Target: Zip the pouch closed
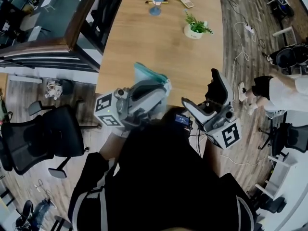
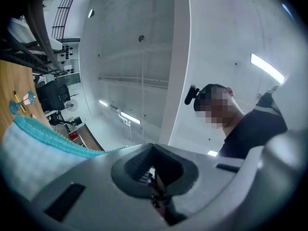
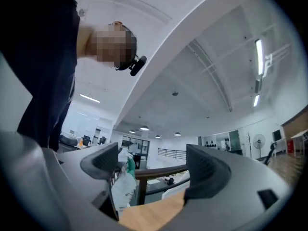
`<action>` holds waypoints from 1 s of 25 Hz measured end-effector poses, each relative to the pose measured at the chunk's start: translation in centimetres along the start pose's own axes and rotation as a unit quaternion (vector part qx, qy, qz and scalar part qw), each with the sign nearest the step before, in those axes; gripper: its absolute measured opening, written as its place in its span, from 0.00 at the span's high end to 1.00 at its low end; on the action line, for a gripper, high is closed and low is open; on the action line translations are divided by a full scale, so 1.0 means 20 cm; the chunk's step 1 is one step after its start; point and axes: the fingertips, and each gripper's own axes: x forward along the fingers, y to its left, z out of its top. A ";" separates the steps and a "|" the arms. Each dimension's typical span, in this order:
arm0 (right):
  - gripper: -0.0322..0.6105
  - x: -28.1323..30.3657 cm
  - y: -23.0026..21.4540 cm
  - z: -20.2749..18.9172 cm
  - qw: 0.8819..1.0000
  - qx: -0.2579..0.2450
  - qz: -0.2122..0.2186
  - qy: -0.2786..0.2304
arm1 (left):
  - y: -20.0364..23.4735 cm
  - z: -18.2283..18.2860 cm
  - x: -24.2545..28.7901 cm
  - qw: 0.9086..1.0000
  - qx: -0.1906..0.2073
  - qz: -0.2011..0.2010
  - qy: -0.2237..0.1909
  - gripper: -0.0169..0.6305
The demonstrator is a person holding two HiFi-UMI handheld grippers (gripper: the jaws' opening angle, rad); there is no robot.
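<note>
The pouch (image 1: 147, 74), white with a teal zip edge, is lifted off the wooden table (image 1: 144, 37) at its near edge. My left gripper (image 1: 162, 86) is shut beside it. In the left gripper view the teal zip line (image 2: 45, 134) runs along the pouch to the closed jaws of the left gripper (image 2: 156, 189), which pinch a small dark piece at its end. My right gripper (image 1: 204, 99) stands open to the right, apart from the pouch. In the right gripper view the right gripper (image 3: 154, 170) has nothing between its fingers; the pouch (image 3: 123, 186) shows just beyond the left finger (image 3: 103, 160).
Far across the table stand a small potted plant (image 1: 195, 28), a remote (image 1: 185, 0) and a blue object (image 1: 157, 4). A black office chair (image 1: 43, 134) is on the floor at the left. Another person (image 1: 284, 88) sits at the right, with cables (image 1: 238, 57) on the floor.
</note>
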 end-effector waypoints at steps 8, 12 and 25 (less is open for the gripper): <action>0.89 0.02 0.15 0.12 0.998 -0.005 0.045 -0.053 | -0.02 0.00 0.01 1.000 0.007 -0.013 0.015 0.97; 0.57 0.07 0.25 0.08 0.995 -0.036 0.090 -0.025 | -0.04 0.00 0.02 0.999 0.005 -0.028 0.018 0.97; 0.85 0.08 0.34 0.07 0.991 -0.066 0.112 -0.008 | -0.13 -0.04 0.06 0.998 0.003 -0.058 0.039 0.97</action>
